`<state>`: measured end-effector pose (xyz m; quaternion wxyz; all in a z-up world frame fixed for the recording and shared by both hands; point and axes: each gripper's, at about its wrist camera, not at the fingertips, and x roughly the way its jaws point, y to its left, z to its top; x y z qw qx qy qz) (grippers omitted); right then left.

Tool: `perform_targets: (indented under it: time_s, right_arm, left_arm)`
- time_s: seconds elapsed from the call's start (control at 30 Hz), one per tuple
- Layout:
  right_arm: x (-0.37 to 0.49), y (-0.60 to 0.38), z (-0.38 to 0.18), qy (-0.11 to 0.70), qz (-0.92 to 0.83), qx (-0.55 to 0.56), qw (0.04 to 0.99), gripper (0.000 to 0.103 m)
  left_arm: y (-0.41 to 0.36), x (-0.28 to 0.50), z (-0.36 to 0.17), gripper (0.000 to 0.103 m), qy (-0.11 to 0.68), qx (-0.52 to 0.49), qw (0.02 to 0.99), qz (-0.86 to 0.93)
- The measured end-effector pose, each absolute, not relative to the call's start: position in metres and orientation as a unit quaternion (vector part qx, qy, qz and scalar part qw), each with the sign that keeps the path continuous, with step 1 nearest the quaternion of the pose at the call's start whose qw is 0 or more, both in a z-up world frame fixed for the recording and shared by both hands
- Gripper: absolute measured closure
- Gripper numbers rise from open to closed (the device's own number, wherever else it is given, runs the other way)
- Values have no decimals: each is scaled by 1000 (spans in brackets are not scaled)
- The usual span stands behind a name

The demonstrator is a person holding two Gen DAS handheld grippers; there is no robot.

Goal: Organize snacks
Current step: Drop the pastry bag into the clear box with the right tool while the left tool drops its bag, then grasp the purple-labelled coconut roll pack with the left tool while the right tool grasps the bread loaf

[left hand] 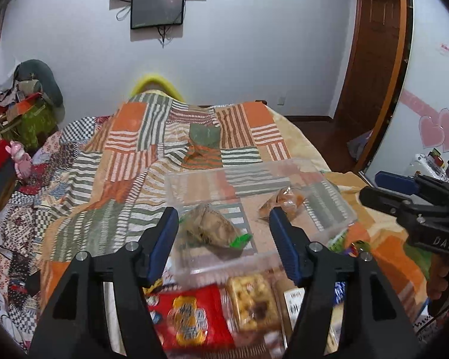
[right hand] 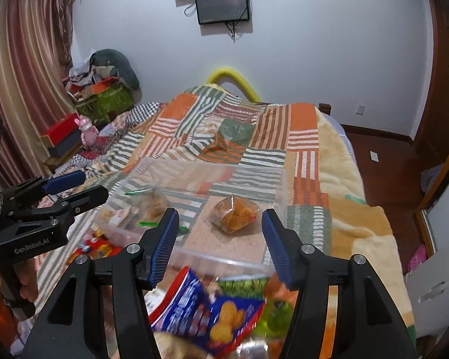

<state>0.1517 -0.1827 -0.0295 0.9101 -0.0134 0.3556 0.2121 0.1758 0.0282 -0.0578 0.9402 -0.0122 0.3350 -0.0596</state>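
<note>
- The left tool (left hand: pixel 223 239) is held with its blue-padded fingers apart and nothing between them; it is raised above the near edge of a clear plastic container (left hand: pixel 332 224) that sits on the quilt-covered bed (left hand: pixel 128 161).
- Framed between those fingers, inside the container, a brownish wrapped snack with a green tab (left hand: pixel 212 230) is seen; a second, orange wrapped snack (left hand: pixel 287 202) lies further right in the same container.
- The right tool (right hand: pixel 220 240) is likewise spread apart and empty, with the orange wrapped snack (right hand: pixel 235 212) lying beyond its fingertips on the container floor.
- Nearer than the container, loose packets are piled on the bed: a red packet (left hand: pixel 188 314), a clear-wrapped cake (left hand: pixel 253 305) and a blue packet (right hand: pixel 206 308).
- The packets are blurred and partly covered by the tools' black arms, so their print cannot be read.
</note>
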Motion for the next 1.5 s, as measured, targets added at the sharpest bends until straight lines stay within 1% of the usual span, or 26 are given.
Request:
perform_targets:
  time_s: [0.2, 0.43, 0.8, 1.17, 1.23, 1.33, 1.4, 1.43, 1.47, 1.5]
  right_arm:
    - [117, -191, -12, 342, 212, -14, 915, 45]
    - [85, -193, -21, 349, 212, -17, 913, 40]
    - [61, -183, -81, 409, 211, -5, 888, 40]
    - [58, -164, -115, 448, 218, -14, 867, 40]
    - [60, -163, -121, 455, 218, -12, 863, 40]
    - [62, -161, -126, 464, 221, -4, 858, 40]
    - [64, -161, -128, 466, 224, 3, 856, 40]
    - [64, -160, -128, 465, 224, 3, 856, 40]
    - [64, -160, -129, 465, 224, 1, 856, 40]
    - [64, -159, -129, 464, 224, 1, 857, 40]
  left_arm:
    - [35, 128, -43, 32, 335, 0, 941, -52]
    - [54, 83, -62, 24, 358, -10, 933, -39]
    - [74, 53, -130, 23, 431, -26, 902, -32]
    - [66, 55, -173, 23, 463, -36, 884, -50]
    - [61, 57, -179, 25, 466, -30, 883, -53]
    - [56, 60, -187, 33, 472, -26, 880, -52]
    - [57, 62, -191, 35, 472, -31, 880, -49]
    - [58, 62, -192, 39, 471, -37, 880, -49]
    - [61, 63, -192, 46, 470, -43, 880, -50]
    - [62, 63, -193, 50, 471, -47, 880, -49]
